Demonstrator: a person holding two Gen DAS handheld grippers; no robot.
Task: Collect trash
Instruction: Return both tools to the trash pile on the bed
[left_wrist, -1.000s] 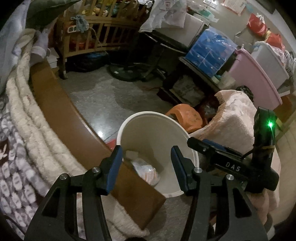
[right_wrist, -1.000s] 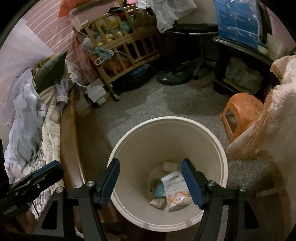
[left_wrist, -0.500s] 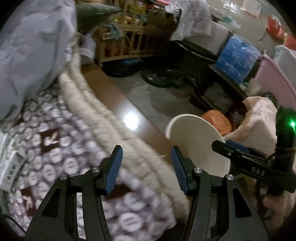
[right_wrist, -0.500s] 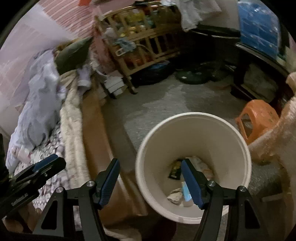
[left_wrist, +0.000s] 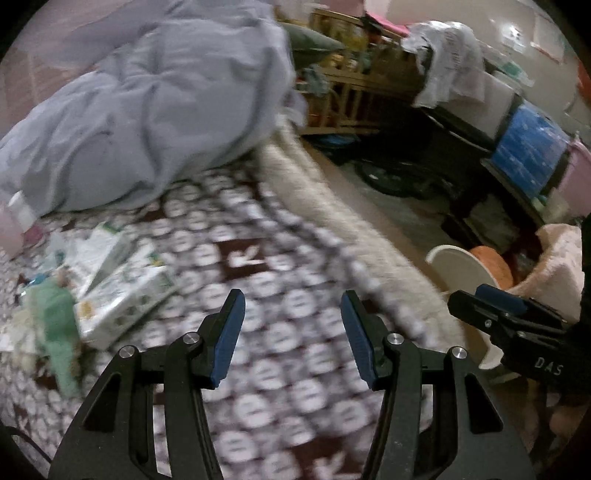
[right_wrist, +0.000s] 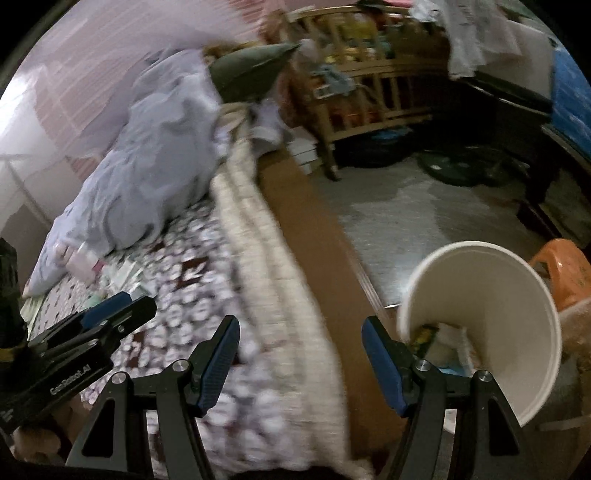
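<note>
The litter pile lies far-left of the left hand-held gripper, nearer it than the right hand-held gripper; both hang half-open, empty.

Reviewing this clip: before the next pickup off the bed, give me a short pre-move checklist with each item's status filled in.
1. Left gripper empty, jaws apart: ok.
2. Right gripper empty, jaws apart: ok.
3. Trash left to collect: ok; wrappers and cartons lie on the patterned blanket.
4. White bin upright beside the bed: ok; trash sits inside.
5. View sharp enough to pick one item: not ok, motion blur.
6. Pink-capped bottle by the grey duvet counts as trash: cannot tell.
</note>
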